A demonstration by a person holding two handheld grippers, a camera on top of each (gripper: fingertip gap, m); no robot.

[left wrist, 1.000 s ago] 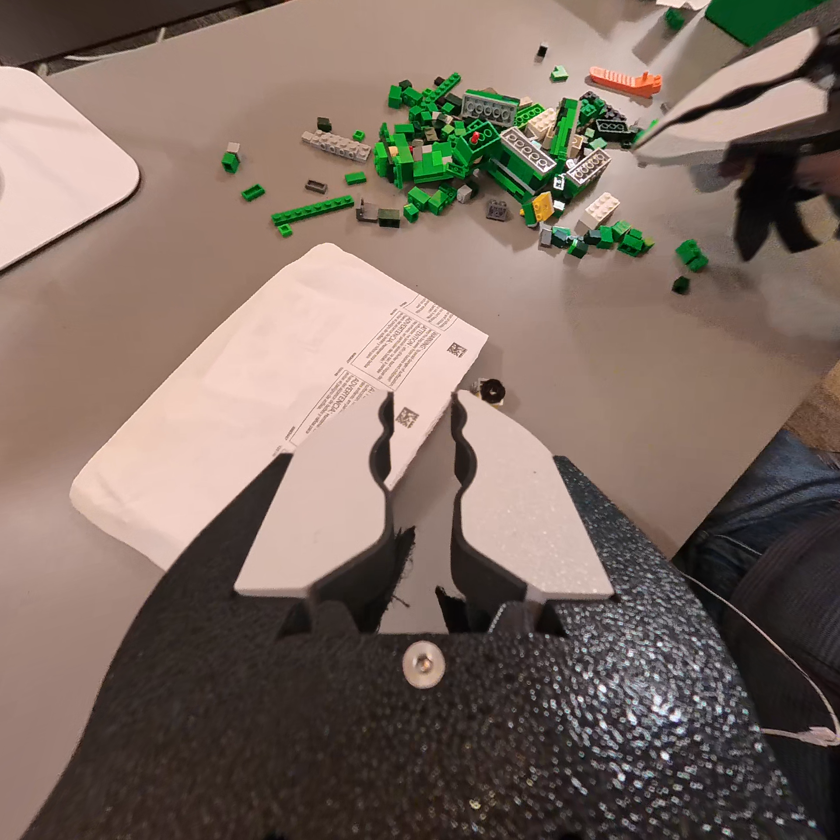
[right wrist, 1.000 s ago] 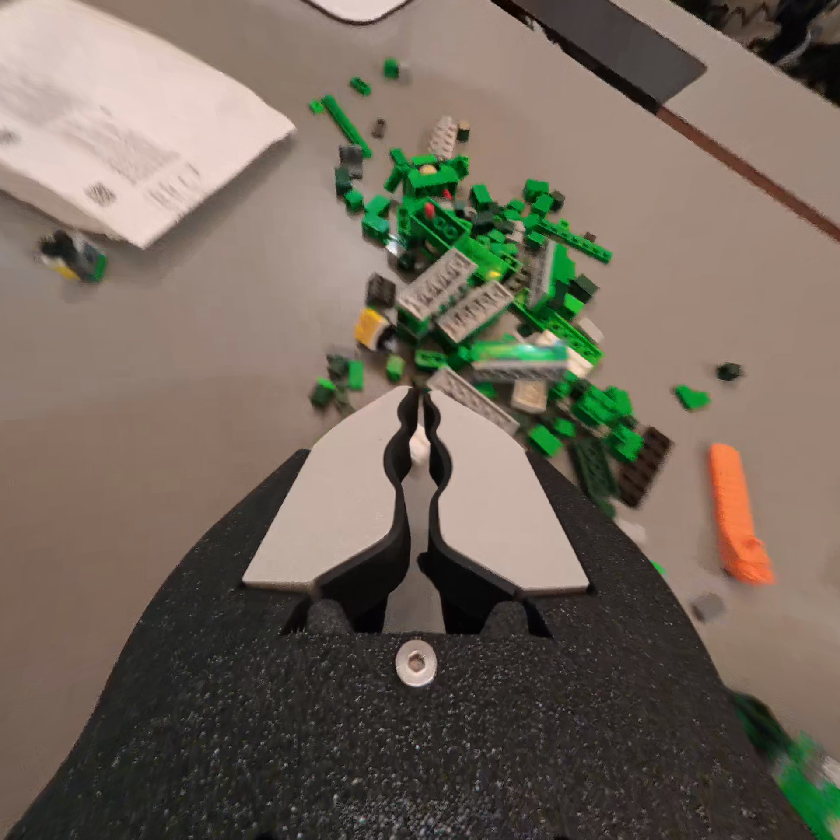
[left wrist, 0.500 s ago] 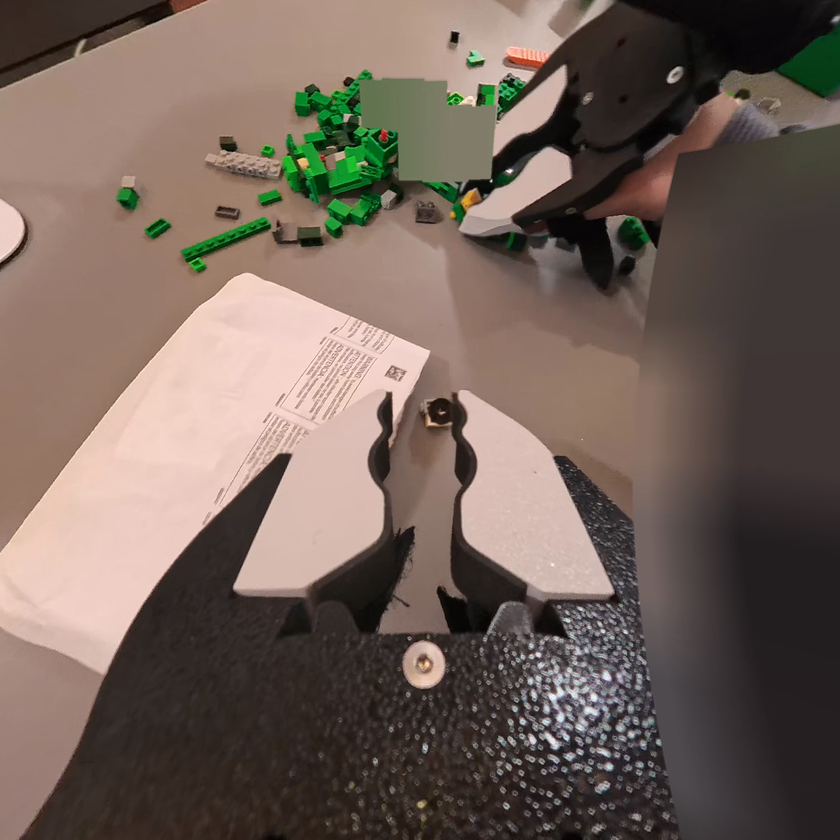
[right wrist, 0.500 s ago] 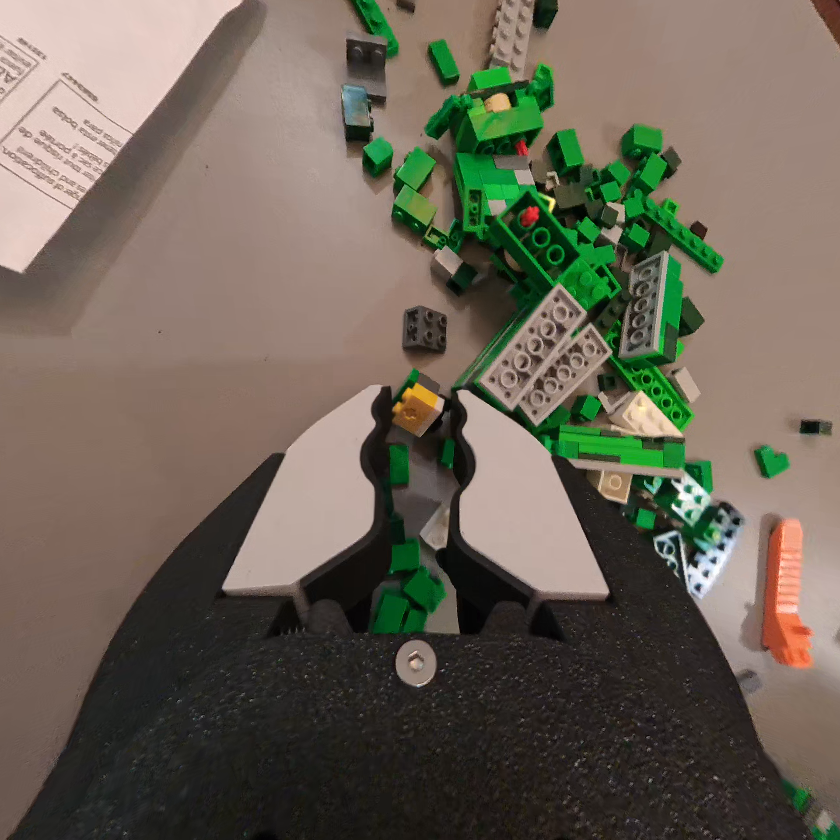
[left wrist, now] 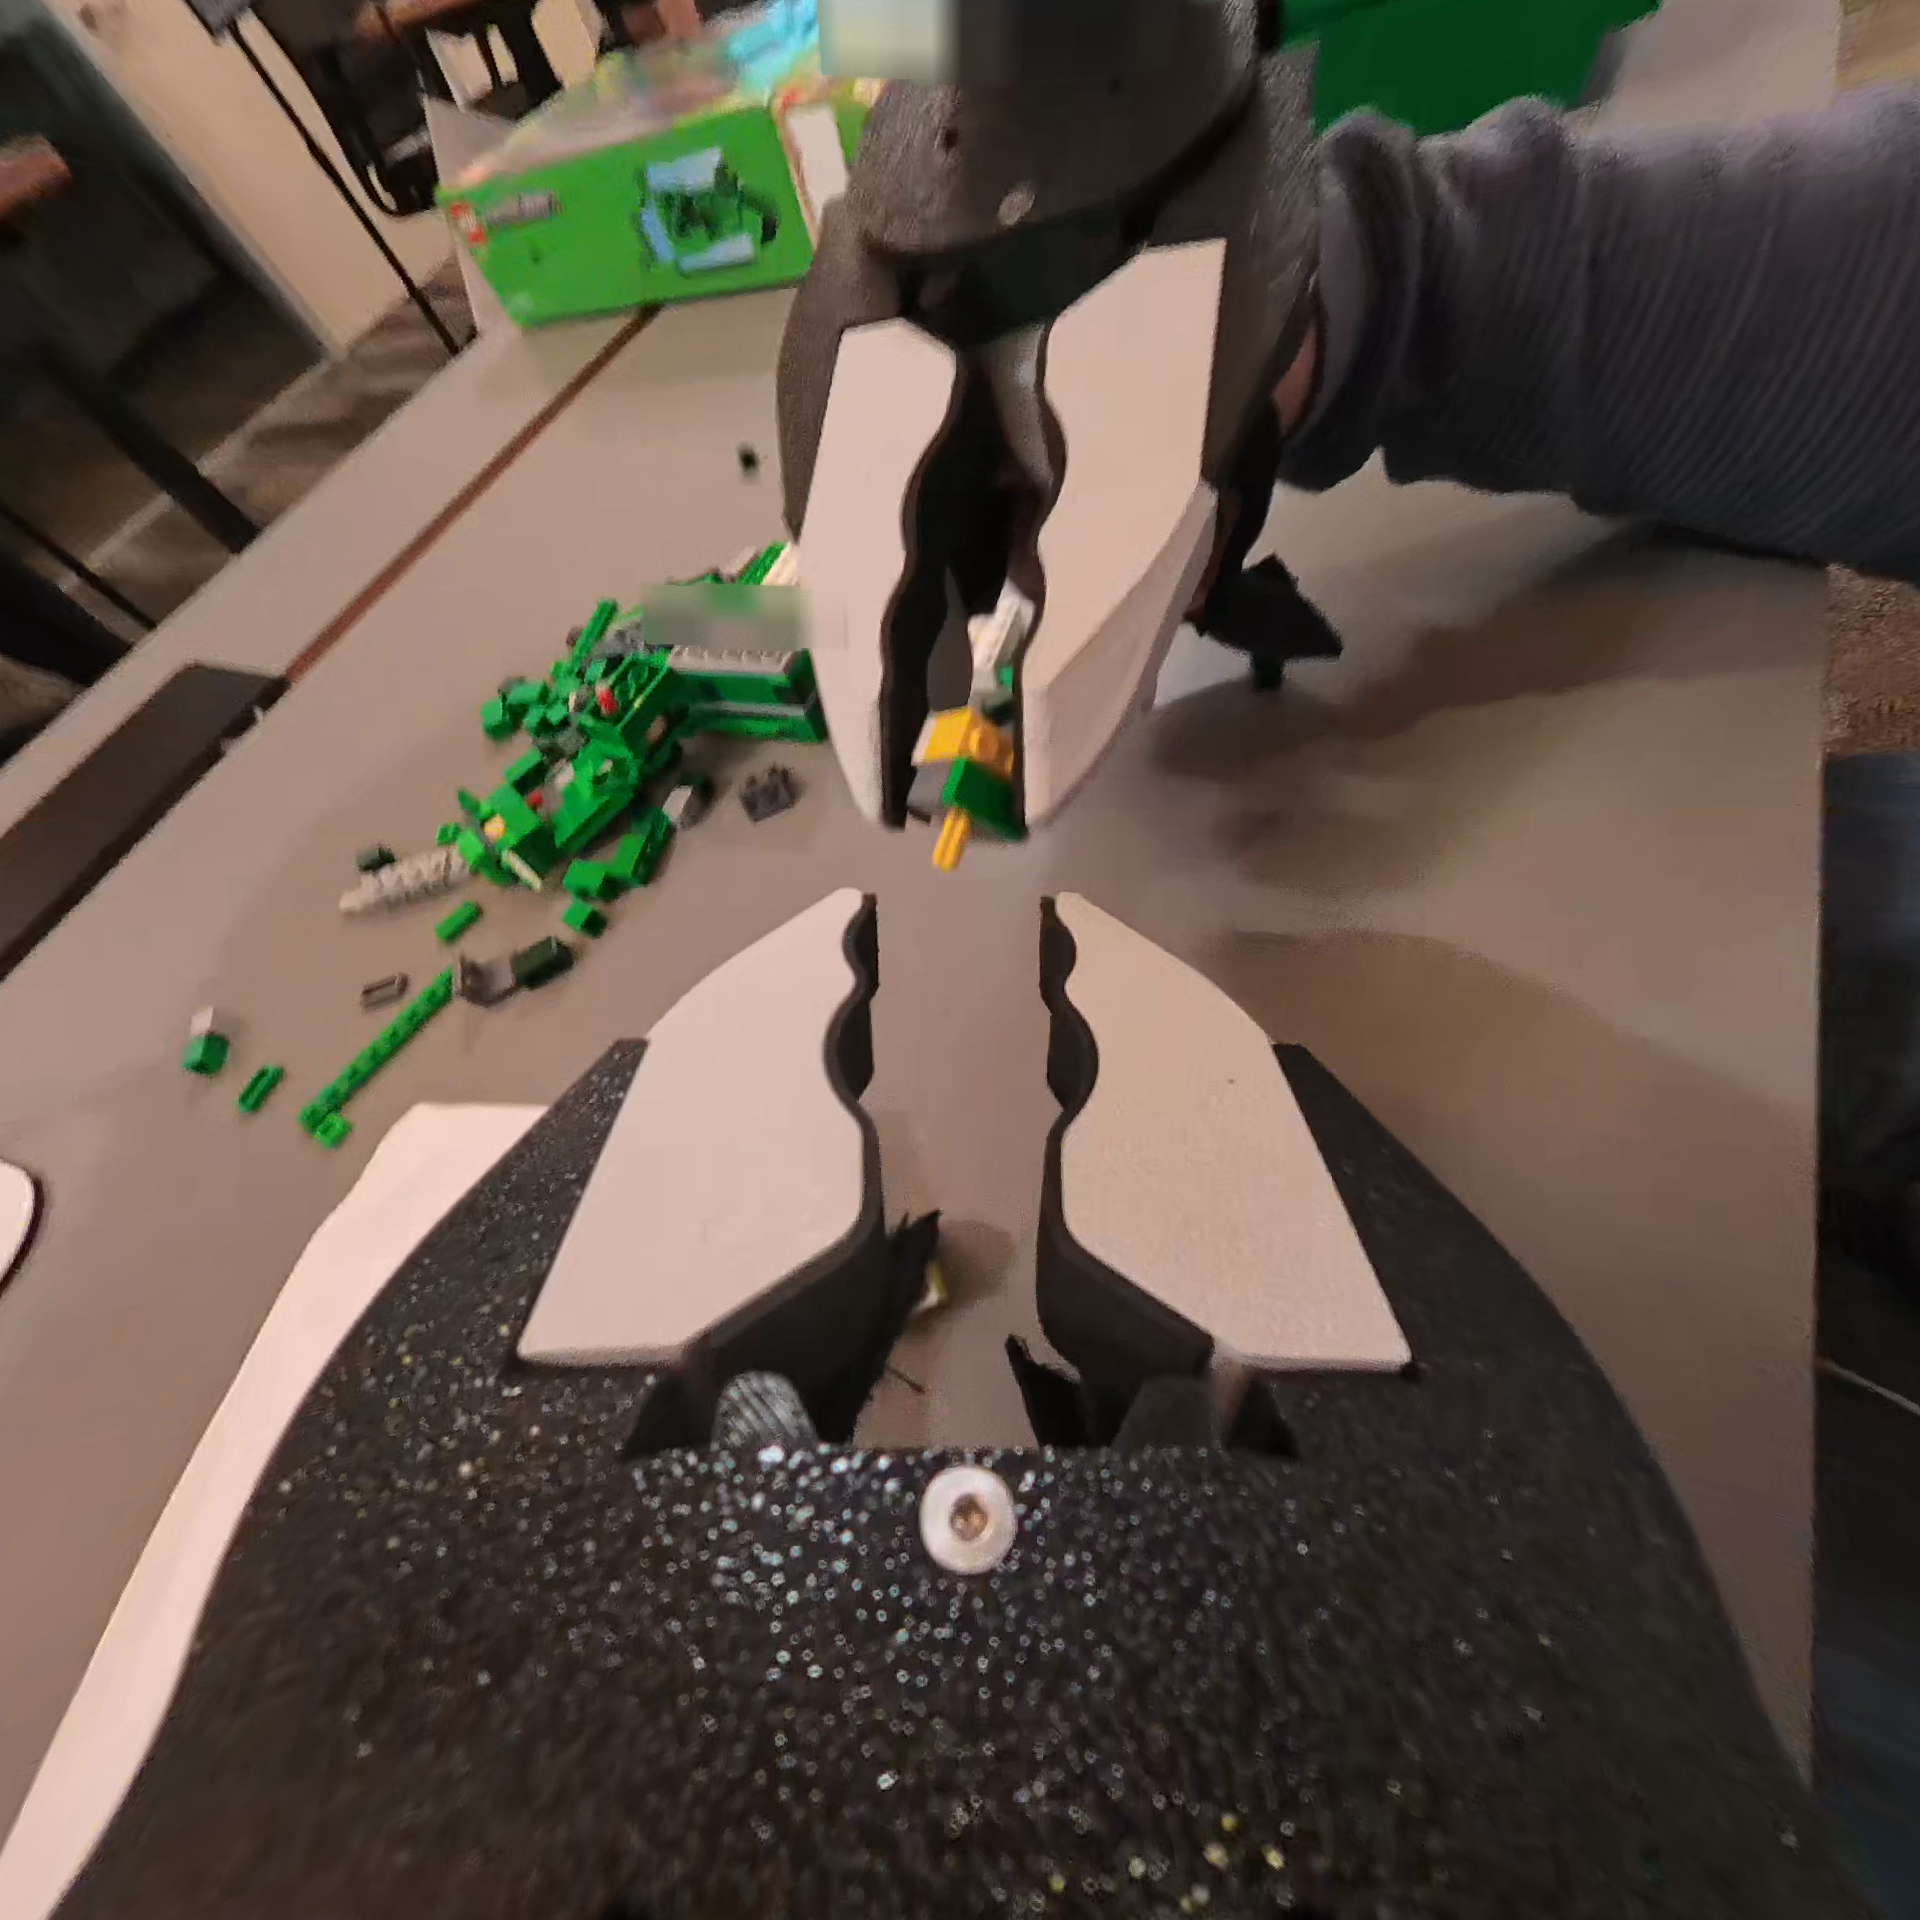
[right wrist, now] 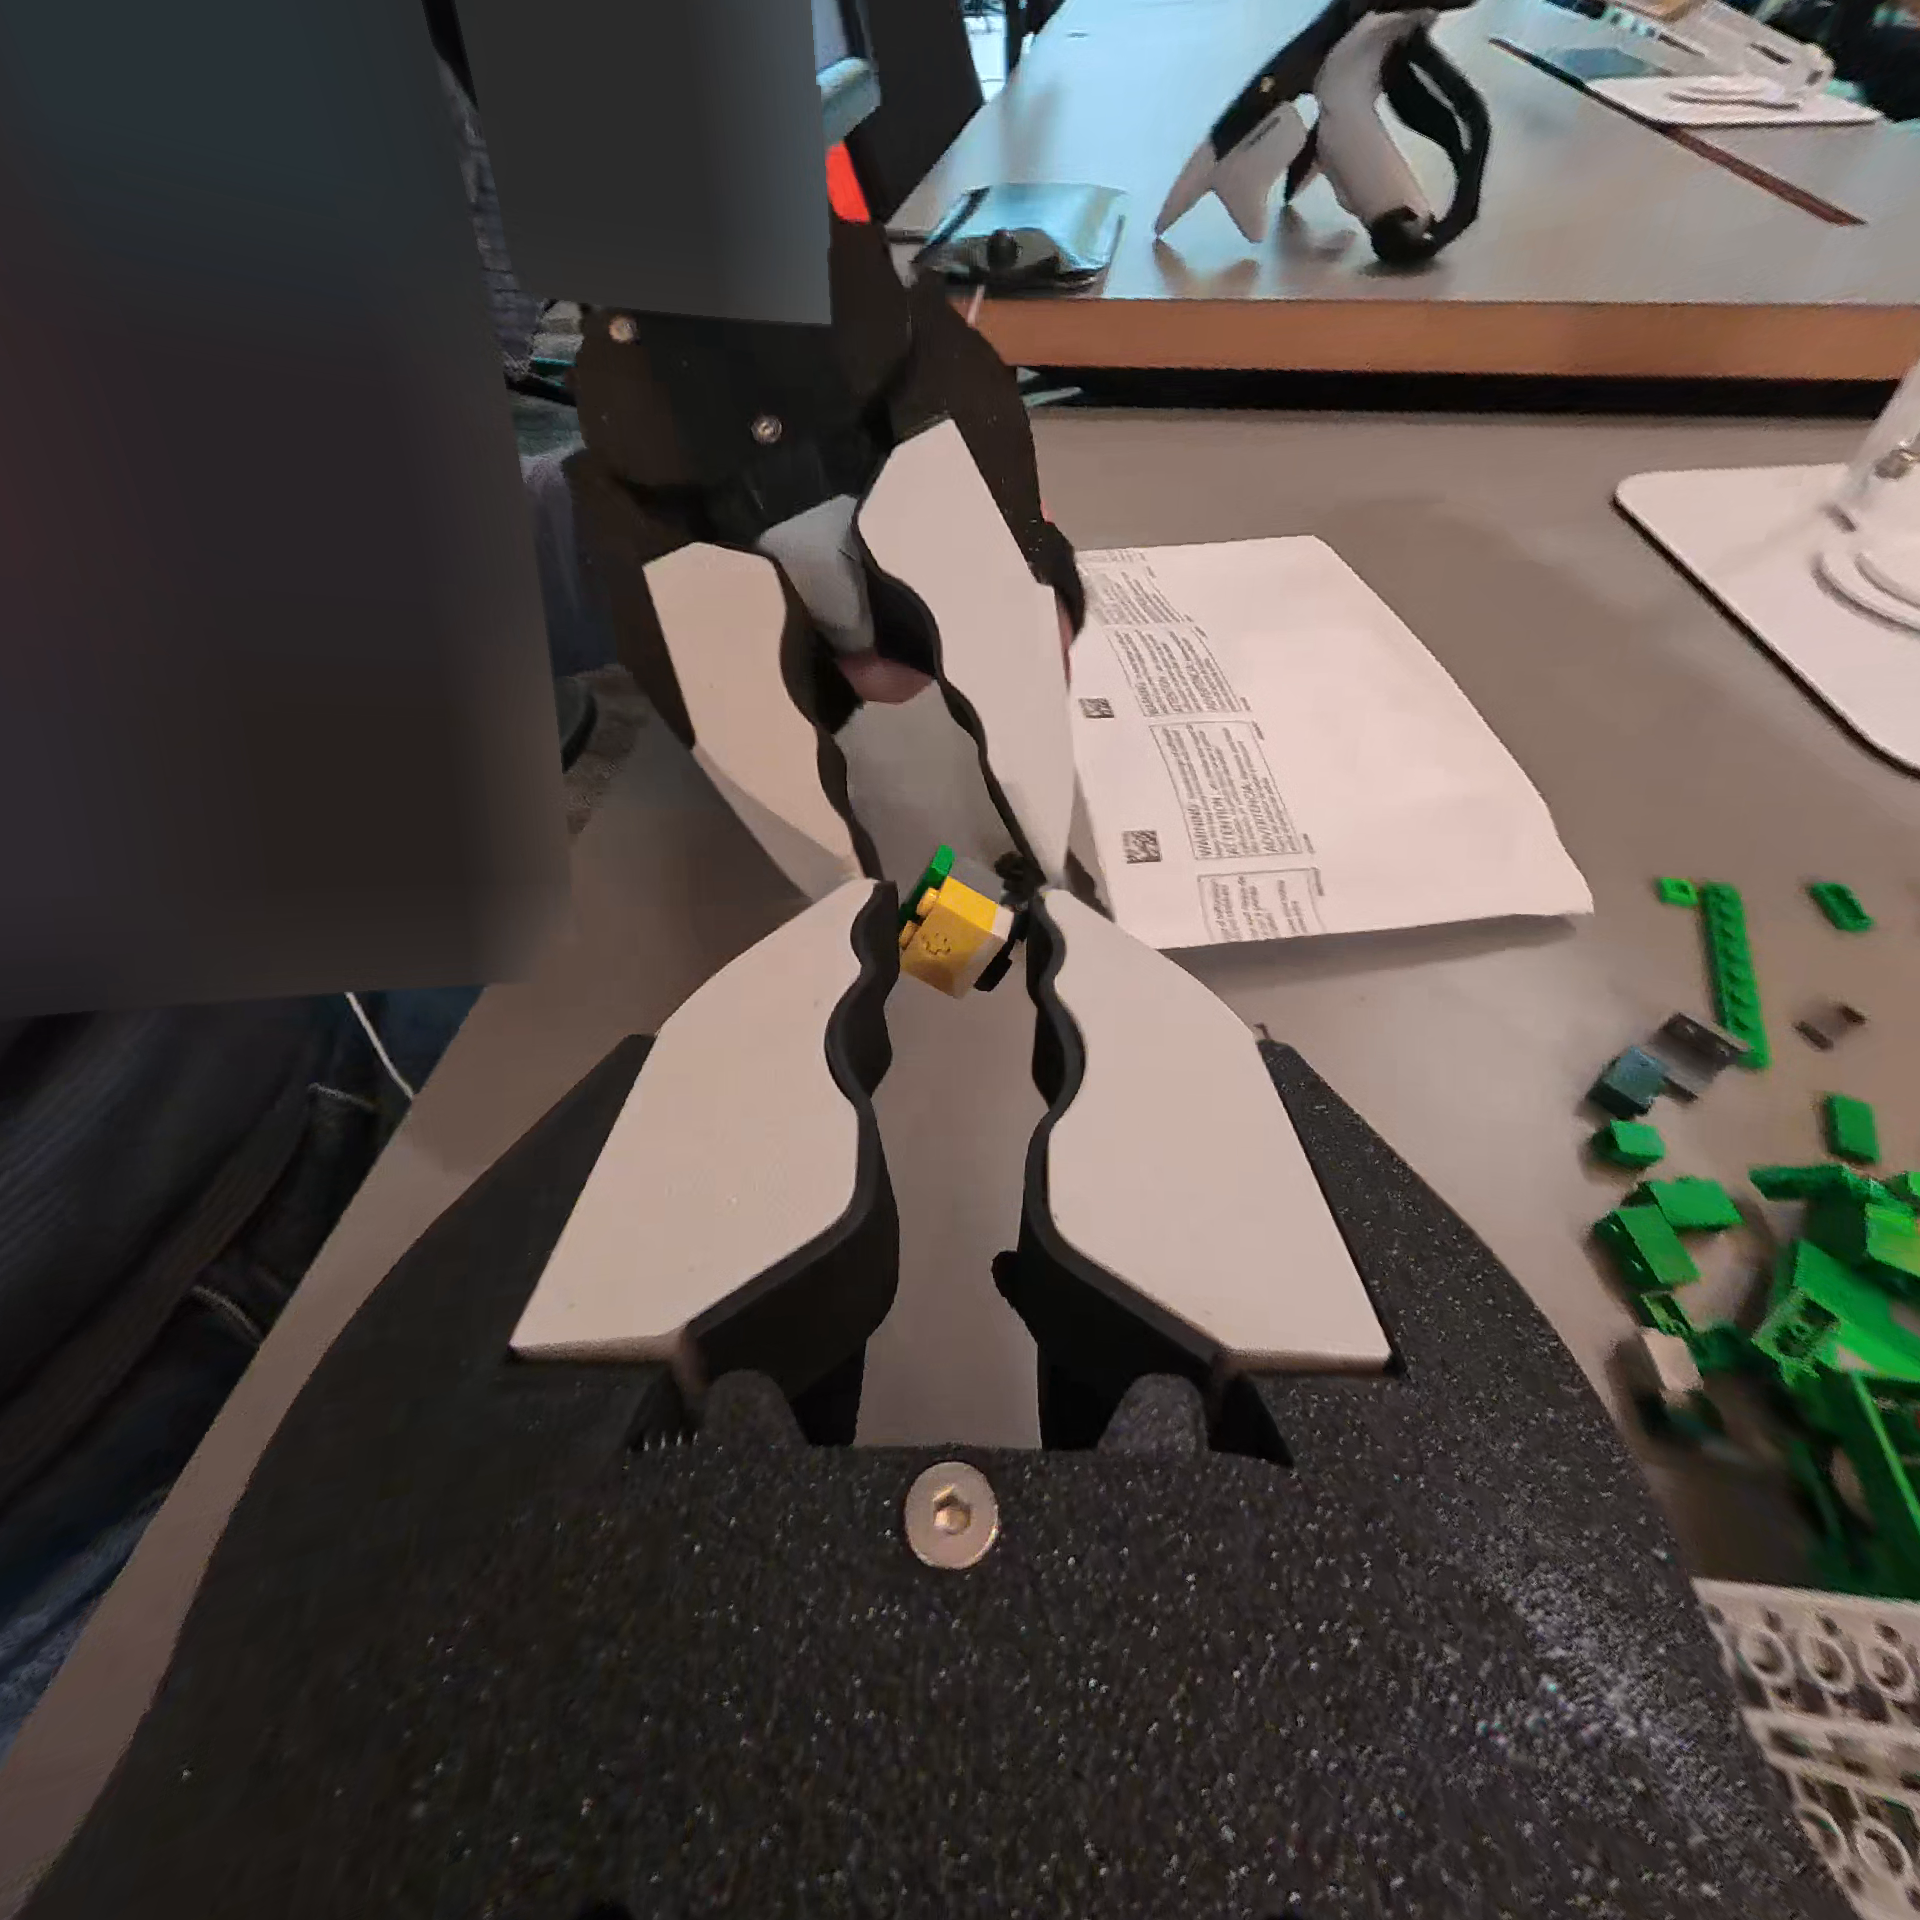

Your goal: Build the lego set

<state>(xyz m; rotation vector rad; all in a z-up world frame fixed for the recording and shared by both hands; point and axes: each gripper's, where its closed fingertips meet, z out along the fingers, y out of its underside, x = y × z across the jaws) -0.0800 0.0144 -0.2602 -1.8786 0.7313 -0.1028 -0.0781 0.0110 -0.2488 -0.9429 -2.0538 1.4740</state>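
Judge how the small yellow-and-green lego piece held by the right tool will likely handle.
The lego piece looks rigid and probably light. Pinched only at the right tool's tips, it may twist. Its joined bricks might separate under pressure.

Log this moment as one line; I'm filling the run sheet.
right gripper: shut on yellow-green lego piece, lifted | left gripper: open, empty, facing it | loose brick pile: on table

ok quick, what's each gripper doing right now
Left gripper: open, empty, tips facing the right gripper.
Right gripper: closed on a small yellow and green lego piece, held up off the table.
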